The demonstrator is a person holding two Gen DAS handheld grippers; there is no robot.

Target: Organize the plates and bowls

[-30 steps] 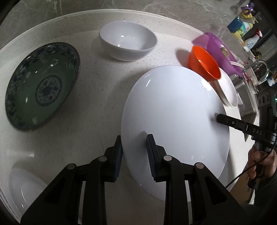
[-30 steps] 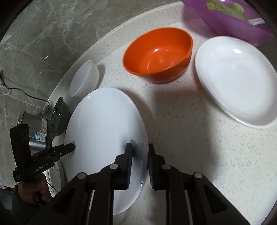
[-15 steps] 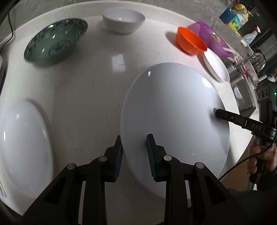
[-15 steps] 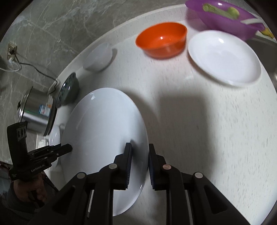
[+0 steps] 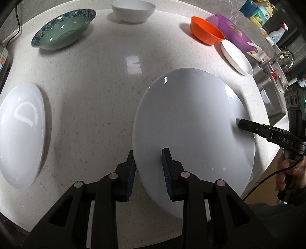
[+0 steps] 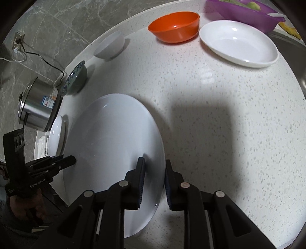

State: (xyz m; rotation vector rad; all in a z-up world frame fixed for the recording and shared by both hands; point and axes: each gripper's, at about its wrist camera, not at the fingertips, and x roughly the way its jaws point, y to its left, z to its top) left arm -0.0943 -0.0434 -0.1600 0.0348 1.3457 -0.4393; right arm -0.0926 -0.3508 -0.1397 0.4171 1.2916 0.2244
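A large white plate (image 5: 193,124) is held above the counter by both grippers. My left gripper (image 5: 148,162) is shut on its near left rim; my right gripper (image 6: 154,173) is shut on the opposite rim (image 6: 114,149). Another white plate (image 5: 21,134) lies on the counter to the left. A green-and-blue patterned bowl (image 5: 63,28), a white bowl (image 5: 133,9), an orange bowl (image 5: 207,32) and a small white plate (image 5: 236,57) sit at the back. The orange bowl (image 6: 175,25) and small white plate (image 6: 238,43) also show in the right wrist view.
A purple basin (image 5: 235,34) stands behind the orange bowl. A steel pot (image 6: 36,104) with a cord sits at the counter's left end. A sink with a tap (image 5: 285,59) lies at the right. The counter's front edge (image 5: 267,160) is near the held plate.
Both grippers have lifted the large plate and pulled it back toward the front edge; the bowls now look farther away, and the left white plate has come into view.
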